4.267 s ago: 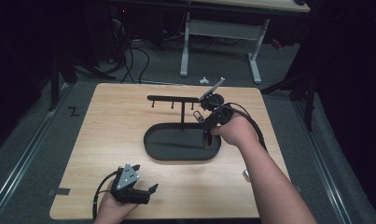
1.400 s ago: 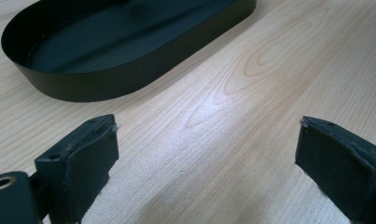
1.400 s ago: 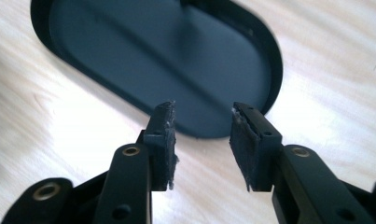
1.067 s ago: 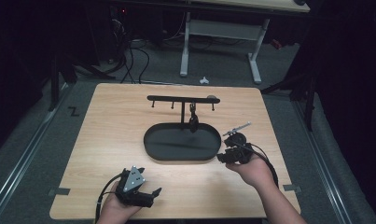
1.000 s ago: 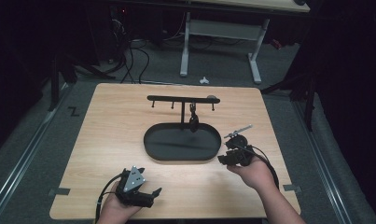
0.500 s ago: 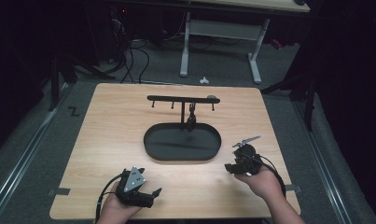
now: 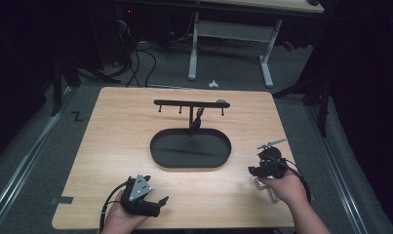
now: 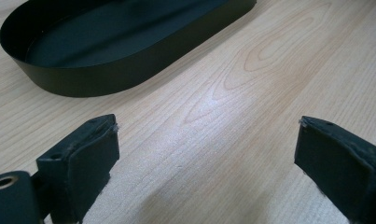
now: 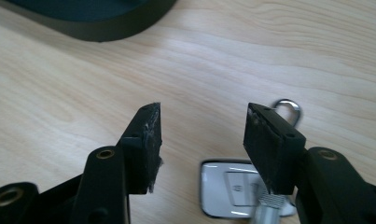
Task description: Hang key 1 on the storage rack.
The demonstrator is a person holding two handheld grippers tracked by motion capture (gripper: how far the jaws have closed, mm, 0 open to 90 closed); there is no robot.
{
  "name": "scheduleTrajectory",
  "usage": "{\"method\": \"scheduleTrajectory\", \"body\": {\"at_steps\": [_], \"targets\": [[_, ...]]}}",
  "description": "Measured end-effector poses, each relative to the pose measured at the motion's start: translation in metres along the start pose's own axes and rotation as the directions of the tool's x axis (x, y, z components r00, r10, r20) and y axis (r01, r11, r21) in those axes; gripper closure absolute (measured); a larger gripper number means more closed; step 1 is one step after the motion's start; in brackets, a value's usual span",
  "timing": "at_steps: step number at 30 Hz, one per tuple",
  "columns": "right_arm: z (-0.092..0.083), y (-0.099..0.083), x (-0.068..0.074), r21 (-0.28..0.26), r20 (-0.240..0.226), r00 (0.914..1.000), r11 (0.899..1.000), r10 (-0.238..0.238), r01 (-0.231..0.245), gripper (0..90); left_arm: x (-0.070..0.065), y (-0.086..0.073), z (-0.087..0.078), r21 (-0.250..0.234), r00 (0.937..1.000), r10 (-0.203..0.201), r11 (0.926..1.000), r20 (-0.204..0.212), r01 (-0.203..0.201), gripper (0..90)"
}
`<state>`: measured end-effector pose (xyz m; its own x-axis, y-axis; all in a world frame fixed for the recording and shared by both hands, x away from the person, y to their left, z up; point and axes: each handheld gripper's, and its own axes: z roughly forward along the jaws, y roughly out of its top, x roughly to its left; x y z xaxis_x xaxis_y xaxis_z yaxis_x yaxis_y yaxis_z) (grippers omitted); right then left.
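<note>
A silver key fob (image 9: pixel 227 189) with a metal ring (image 9: pixel 288 109) lies flat on the wooden table (image 7: pixel 111 146) near the front right. My right gripper (image 9: pixel 203 114) hovers just over it, open, with the fob below and between its jaws. In the high view the right gripper (image 7: pixel 255 171) sits beside the fob (image 7: pixel 258 184). My left gripper (image 7: pixel 160 200) rests at the front left, open wide and holding nothing. Its own view shows the left gripper (image 8: pixel 209 128) over bare wood. A black oval tray (image 7: pixel 157 146) lies mid-table.
Behind the tray stands a black rack (image 7: pixel 174 103) with small hooks, and a dark small item (image 7: pixel 198 118) hangs from it. The tray wall (image 8: pixel 106 79) lies ahead of the left jaws. Desk legs and cables stand on the floor beyond the table.
The right gripper has drawn back from the rack to the table's front right and come down over the key fob. The left gripper has barely moved.
</note>
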<state>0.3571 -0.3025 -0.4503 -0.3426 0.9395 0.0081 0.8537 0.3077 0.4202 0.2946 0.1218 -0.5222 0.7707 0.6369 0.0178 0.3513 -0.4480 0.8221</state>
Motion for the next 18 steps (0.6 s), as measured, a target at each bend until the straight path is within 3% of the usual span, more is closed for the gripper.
{"method": "scheduleTrajectory", "body": {"at_steps": [6, 10, 18], "targets": [[0.002, 0.002, -0.026, 0.019, 0.033, 0.996, 0.996, 0.083, -0.083, 51.8, 0.001, 0.0, -0.001, 0.0, 1.0, -0.003, 1.0, 0.004, 0.003, 7.1], [0.013, 0.001, -0.038, 0.05, 0.025, 0.9915, 0.99, 0.128, -0.129, 56.5, 0.001, 0.0, 0.0, 0.003, 1.0, 0.0, 1.0, 0.003, 0.0, 7.1], [0.032, -0.004, -0.053, 0.069, 0.005, 0.9736, 0.971, 0.228, -0.228, 62.0, 0.004, 0.0, -0.001, -0.003, 1.0, -0.003, 1.0, -0.002, 0.003, 7.1]]}}
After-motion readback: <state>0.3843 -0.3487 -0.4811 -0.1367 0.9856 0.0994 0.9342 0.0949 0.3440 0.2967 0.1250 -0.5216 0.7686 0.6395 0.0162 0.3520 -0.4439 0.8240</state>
